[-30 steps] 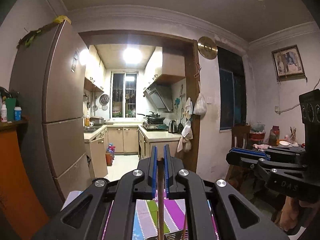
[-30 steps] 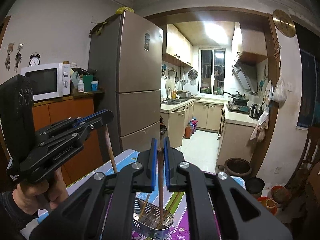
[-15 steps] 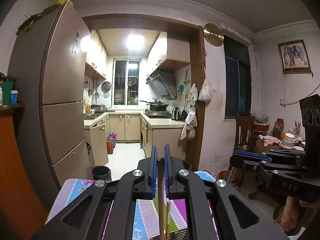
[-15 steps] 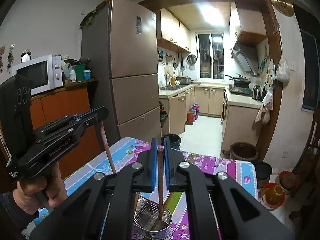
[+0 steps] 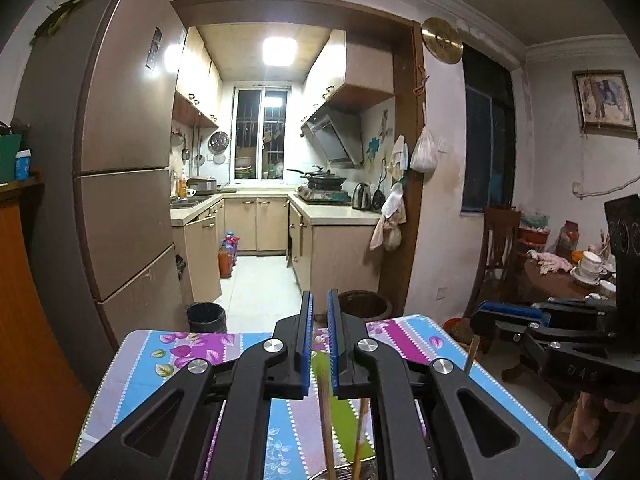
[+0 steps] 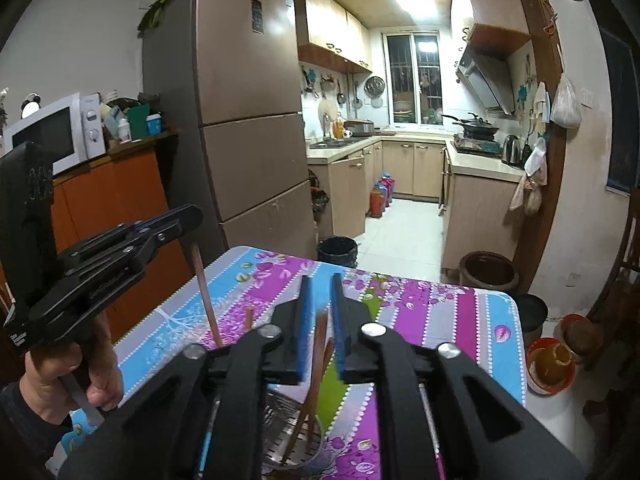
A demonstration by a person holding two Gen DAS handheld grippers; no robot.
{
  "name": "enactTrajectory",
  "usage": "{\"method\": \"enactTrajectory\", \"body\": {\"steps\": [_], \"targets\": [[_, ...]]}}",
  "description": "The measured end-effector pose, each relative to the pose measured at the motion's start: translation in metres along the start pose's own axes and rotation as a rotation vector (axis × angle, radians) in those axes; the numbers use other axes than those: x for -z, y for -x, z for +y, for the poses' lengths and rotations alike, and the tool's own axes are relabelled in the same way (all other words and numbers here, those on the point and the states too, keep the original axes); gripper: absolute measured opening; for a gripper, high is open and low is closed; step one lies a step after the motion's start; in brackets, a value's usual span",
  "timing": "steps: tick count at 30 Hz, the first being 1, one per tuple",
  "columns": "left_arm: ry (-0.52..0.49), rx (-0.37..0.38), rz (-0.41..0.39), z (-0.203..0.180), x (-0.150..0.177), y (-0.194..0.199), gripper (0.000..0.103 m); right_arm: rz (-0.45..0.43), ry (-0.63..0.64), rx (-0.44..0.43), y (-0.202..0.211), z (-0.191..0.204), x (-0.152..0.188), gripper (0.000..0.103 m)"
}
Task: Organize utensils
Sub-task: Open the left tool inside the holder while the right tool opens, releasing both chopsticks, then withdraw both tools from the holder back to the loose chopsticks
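A perforated metal utensil holder [image 6: 298,446] stands on the table with several brown chopsticks in it; its rim shows in the left wrist view [image 5: 340,472]. My left gripper [image 5: 319,312] has parted fingers, and a chopstick [image 5: 326,420] drops below them into the holder. From the right wrist view the left gripper [image 6: 188,218] has a chopstick [image 6: 206,292] hanging under its tips. My right gripper [image 6: 319,308] has parted fingers with a chopstick [image 6: 316,356] loose between them, leaning into the holder. The right gripper [image 5: 480,318] shows in the left wrist view with a stick [image 5: 470,354] below it.
The table carries a striped floral cloth [image 6: 420,312]. A fridge [image 6: 248,120] and an orange cabinet [image 6: 120,208] with a microwave [image 6: 52,132] stand on the left. Bins [image 6: 338,250] and pots [image 6: 486,272] sit on the floor behind. A dining table [image 5: 560,280] with cups is on the right.
Both grippers have lowered towards the holder. Their fingers, shut on the chopsticks before, have parted, and the chopsticks have slid down into the holder.
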State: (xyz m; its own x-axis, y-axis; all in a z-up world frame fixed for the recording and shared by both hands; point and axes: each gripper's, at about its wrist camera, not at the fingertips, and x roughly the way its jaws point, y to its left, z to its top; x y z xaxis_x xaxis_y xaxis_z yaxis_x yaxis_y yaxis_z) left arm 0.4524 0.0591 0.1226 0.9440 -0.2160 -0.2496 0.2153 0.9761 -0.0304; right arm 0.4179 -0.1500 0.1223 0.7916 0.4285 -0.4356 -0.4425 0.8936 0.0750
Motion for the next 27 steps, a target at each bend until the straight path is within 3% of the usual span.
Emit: {"method": "enactTrajectory", "body": {"steps": [1,4,8,14,22,24,27], "targets": [[0.003,-0.004,0.005,0.001,0.001,-0.001,0.008,-0.003,-0.002,0.007,-0.001,-0.001,0.000,0.030],[0.011,-0.014,0.011,0.004,0.001,-0.006,0.009,-0.017,-0.010,0.016,0.000,-0.005,0.000,0.033],[0.018,-0.031,0.004,0.007,0.002,-0.006,0.032,-0.034,-0.002,0.028,0.003,-0.008,0.001,0.047],[-0.001,-0.070,-0.026,0.005,0.001,0.015,0.047,-0.119,0.053,0.097,0.028,0.001,0.000,0.064],[-0.010,-0.086,-0.162,-0.007,-0.013,0.108,0.065,-0.300,0.105,0.154,0.108,0.031,0.001,0.090],[-0.031,-0.102,-0.211,-0.014,-0.012,0.139,0.075,-0.340,0.110,0.158,0.131,0.037,0.006,0.093],[-0.057,-0.115,-0.260,-0.025,-0.004,0.182,0.079,-0.384,0.113,0.171,0.161,0.045,0.014,0.097]]}}
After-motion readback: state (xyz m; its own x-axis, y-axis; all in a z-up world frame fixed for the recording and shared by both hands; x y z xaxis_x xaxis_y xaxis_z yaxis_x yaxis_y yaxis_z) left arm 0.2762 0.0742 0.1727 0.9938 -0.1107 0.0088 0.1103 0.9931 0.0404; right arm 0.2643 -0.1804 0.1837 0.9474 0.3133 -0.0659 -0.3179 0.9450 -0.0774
